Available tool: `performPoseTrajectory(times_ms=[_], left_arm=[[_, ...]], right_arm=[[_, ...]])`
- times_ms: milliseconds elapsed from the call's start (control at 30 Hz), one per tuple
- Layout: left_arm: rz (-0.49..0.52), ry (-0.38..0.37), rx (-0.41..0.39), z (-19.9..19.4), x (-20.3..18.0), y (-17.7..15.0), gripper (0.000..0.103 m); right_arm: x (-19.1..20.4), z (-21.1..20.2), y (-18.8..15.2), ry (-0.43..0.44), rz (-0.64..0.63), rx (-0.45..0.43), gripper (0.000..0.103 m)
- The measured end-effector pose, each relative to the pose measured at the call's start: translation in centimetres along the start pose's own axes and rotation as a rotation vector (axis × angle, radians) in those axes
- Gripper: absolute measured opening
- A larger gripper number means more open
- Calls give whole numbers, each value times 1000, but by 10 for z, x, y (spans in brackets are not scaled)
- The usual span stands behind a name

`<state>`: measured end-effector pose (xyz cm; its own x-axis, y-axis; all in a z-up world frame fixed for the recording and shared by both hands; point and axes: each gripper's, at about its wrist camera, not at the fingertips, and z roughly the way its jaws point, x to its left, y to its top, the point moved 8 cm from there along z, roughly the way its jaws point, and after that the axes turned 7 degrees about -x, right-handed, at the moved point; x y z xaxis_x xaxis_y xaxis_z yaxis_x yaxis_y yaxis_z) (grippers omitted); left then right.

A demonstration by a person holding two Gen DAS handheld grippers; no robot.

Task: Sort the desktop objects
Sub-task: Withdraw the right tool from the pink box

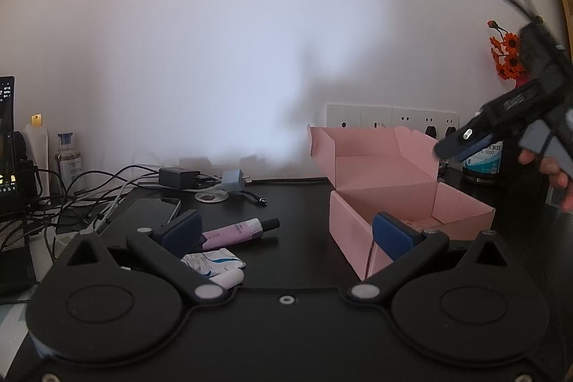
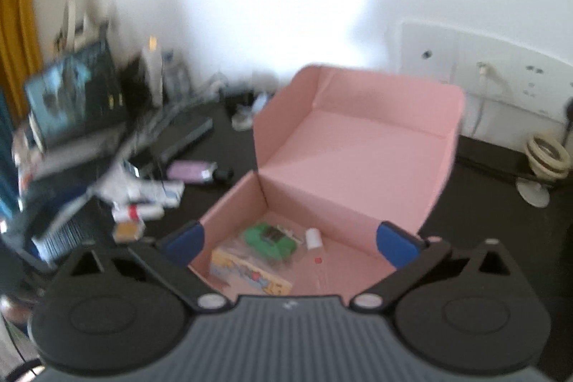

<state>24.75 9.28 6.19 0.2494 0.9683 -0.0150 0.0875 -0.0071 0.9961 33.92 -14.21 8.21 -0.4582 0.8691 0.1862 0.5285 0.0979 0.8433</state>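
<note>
The right gripper (image 2: 290, 244) hangs above the front edge of an open pink box (image 2: 358, 145), its blue-padded jaws spread wide with nothing between them. Inside the box, directly below, lie a green toy (image 2: 268, 238), a small white cap-like piece (image 2: 313, 237) and a yellow printed packet (image 2: 247, 271).

The left gripper (image 1: 290, 231) hovers low over the black tabletop (image 1: 293, 203), jaws also apart and empty, with the box's front left corner just inside its right pad.

The things still to be sorted lie left of the box, toward the table's left side. Nearest is a pink tube with a black cap (image 1: 240, 231), its long axis running left to right, cap pointing at the box. It sits just ahead of the left gripper's left pad, so the left hand looks much the nearer. A blue-and-white sachet (image 1: 215, 262) lies just in front of the tube.
</note>
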Motion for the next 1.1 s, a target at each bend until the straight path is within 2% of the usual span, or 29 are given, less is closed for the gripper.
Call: performPoseTrajectory(times_ms=[100,200,367,500,700,967,1100], left_arm=[[6,1,4,1,-1,0,103],[10,2,5,1,-1,-1,103],[22,8,11,2,-3,-1,103],[29,14,16,3,-3,-2,103],[36,36,19,3,-3,-2,103],[19,68,34,5,3,-3,103],[15,78,39,6,5,-3,103]], right_arm=[[-8,-22,-6,-31,36,-79,102],[-19,-38,-18,-93,34,-109,102],[-37,-64,-38,-199,17,-226,102],[-54,-75,-55,-243,95,-289,102],[-79,-70,-77,-356,152,-284,102],[-92,-67,-95,-402,227,-286,102],[-89,-65,-99,-420,214,-277,102]])
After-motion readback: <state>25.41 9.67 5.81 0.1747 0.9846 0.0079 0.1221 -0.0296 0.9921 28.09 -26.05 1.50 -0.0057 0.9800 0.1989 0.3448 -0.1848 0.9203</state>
